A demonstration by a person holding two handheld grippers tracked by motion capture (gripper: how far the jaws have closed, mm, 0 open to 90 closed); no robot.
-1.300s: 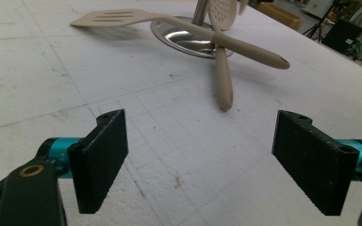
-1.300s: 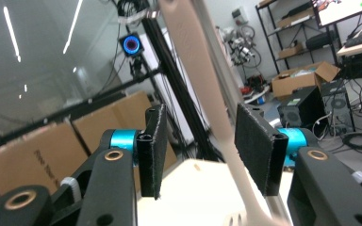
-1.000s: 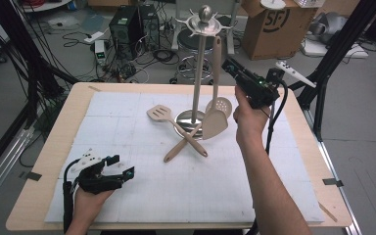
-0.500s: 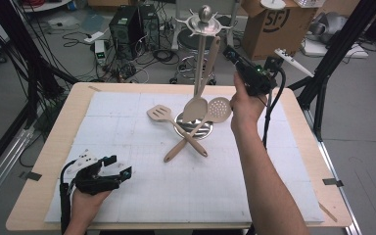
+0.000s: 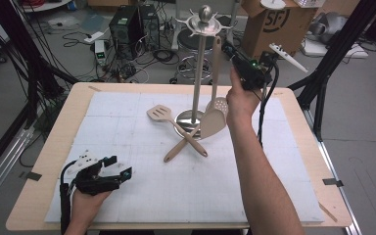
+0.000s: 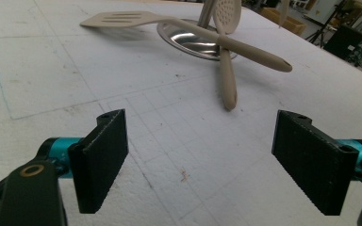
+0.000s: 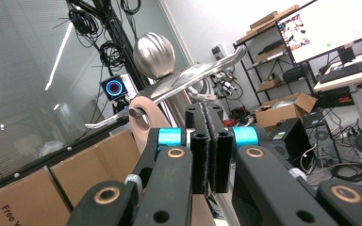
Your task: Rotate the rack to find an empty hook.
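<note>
Currently the right gripper (image 5: 231, 51) is raised at the far right of the desk (image 5: 303, 147), beside the top of the metal utensil stand (image 5: 199, 63). Its jaws are pressed together on the handle of the beige slotted spoon (image 5: 214, 117), which hangs upright with its bowl low, just beside the stand's round base (image 5: 188, 119). In the right gripper view the spoon's handle end (image 7: 139, 117) sits at one curved hook arm (image 7: 193, 75) below the stand's ball top (image 7: 154, 55); whether the hook passes through the handle hole cannot be determined.

The left gripper (image 5: 120, 169) rests on the white mat (image 5: 127, 122) at the near left of the desk, jaws spread wide with nothing between them. The left gripper view looks along the mat toward the stand.

A slotted spatula (image 5: 159, 113) and a second beige utensil (image 5: 183, 147) lie crossed on the mat, touching each other, just near of the base.
</note>
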